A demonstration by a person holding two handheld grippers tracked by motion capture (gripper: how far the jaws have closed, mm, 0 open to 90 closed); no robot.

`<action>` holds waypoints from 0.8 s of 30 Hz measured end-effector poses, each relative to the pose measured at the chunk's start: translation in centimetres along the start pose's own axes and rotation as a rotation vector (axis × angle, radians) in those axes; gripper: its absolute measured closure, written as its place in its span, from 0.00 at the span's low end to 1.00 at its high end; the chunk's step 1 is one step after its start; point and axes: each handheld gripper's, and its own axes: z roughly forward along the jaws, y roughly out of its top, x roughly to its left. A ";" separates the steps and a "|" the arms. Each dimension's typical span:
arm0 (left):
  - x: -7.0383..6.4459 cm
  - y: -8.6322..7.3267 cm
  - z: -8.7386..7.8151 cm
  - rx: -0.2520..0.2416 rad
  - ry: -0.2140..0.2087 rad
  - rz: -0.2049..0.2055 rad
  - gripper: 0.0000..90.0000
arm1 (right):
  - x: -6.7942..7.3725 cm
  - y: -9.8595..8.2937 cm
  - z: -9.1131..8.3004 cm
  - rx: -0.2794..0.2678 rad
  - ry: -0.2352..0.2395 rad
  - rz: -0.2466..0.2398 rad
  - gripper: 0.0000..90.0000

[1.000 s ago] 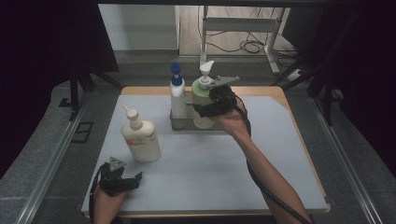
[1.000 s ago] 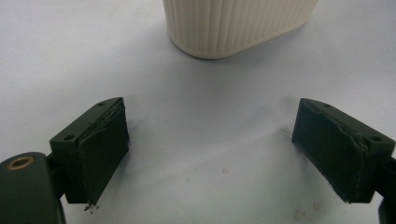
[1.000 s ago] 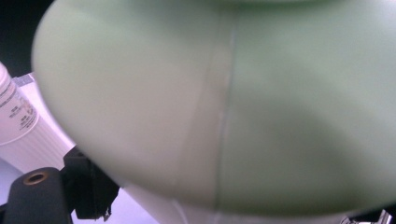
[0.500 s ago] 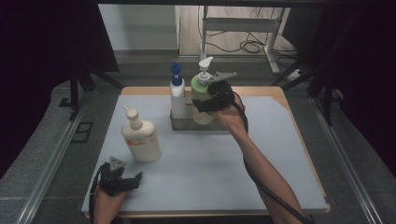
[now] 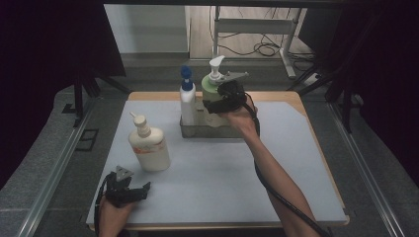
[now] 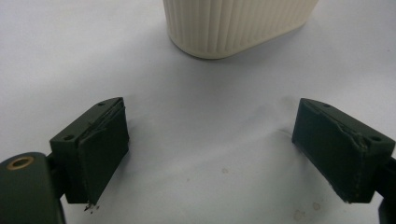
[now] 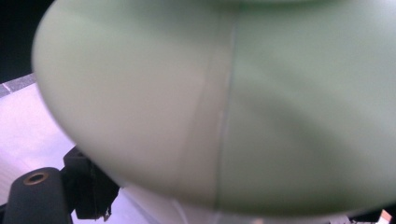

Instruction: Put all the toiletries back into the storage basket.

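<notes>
- Green pump bottle (image 5: 213, 94) sits higher against the metal tray (image 5: 207, 129) than in the frame a second ago, when its base stood inside; judged: lift-out from the tray under way.
- Right gripper (image 5: 220, 101) holds the bottle's body just above the tray's right half; jaws clamped on it. In the right gripper view the green wall (image 7: 224, 102) sits pressed up against the lens, one jaw visible at lower left.
- Tray contents: white bottle with blue pump (image 5: 187, 98) upright in its left half; right half being vacated.
- Cream pump bottle (image 5: 148, 145) stands on the bench (image 5: 222, 173), left of and nearer than the tray.
- Left gripper (image 5: 129, 191) rests on the bench, nearer than the cream bottle, unchanged; jaws wide, holding nothing.
</notes>
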 end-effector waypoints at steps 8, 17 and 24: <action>0.0 0.0 0.0 -0.001 -0.001 -0.001 0.12 | -0.4 0.3 0.9 0.000 -0.016 0.002 0.13; 0.0 0.0 0.0 0.000 0.000 0.000 0.12 | -0.6 0.2 2.0 0.003 -0.019 -0.001 0.13; 0.0 0.0 0.0 0.000 0.000 0.000 0.12 | -0.6 -0.2 2.7 0.018 -0.017 -0.001 0.13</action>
